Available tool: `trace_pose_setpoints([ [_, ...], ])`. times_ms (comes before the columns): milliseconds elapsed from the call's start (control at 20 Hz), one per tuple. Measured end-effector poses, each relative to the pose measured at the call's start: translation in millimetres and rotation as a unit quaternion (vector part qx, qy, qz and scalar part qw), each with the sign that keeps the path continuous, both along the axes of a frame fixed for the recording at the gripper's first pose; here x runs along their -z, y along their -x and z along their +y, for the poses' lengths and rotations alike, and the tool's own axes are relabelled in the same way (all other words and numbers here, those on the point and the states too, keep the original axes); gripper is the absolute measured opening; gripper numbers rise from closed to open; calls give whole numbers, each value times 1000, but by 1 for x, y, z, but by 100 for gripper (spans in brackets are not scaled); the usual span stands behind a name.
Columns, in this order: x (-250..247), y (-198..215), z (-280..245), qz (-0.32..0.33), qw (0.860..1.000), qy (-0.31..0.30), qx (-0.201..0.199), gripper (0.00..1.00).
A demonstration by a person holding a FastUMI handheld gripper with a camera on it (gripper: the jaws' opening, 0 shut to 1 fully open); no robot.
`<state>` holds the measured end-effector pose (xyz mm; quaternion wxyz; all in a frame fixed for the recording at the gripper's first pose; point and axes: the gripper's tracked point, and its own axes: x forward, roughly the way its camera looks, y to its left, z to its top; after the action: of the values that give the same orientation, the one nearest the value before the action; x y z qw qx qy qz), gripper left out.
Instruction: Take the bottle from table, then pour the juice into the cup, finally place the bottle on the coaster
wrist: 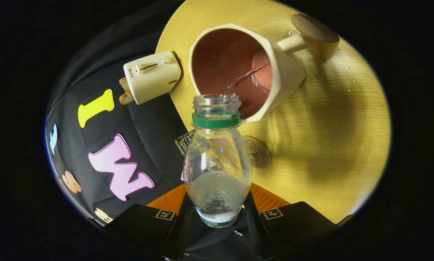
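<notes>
My gripper (217, 214) is shut on the lower body of a clear plastic bottle (217, 163) with a green neck ring and no cap. The bottle is tipped over, its mouth at the rim of the cream cup (286, 69), whose inside is pinkish brown. A thin stream runs from the mouth into the cup, where a little liquid pools. Some clear liquid remains in the bottle near my fingers. A round coaster (259, 152) lies on the wooden table beside the bottle's shoulder, just short of the cup.
A cream toaster (152, 76) with toast in it stands at the table's edge beside the cup. A small wire rack (183, 142) shows behind the bottle. The cup's handle ends in a wooden knob (316, 34). Droplets dot the yellow wooden table (329, 137).
</notes>
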<state>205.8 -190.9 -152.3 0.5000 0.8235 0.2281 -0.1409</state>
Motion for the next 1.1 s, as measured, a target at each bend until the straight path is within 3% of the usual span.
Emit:
trace_pose_setpoints([
  [1100, -12, 1, -15, 1, 996, -87, 31, 72],
])
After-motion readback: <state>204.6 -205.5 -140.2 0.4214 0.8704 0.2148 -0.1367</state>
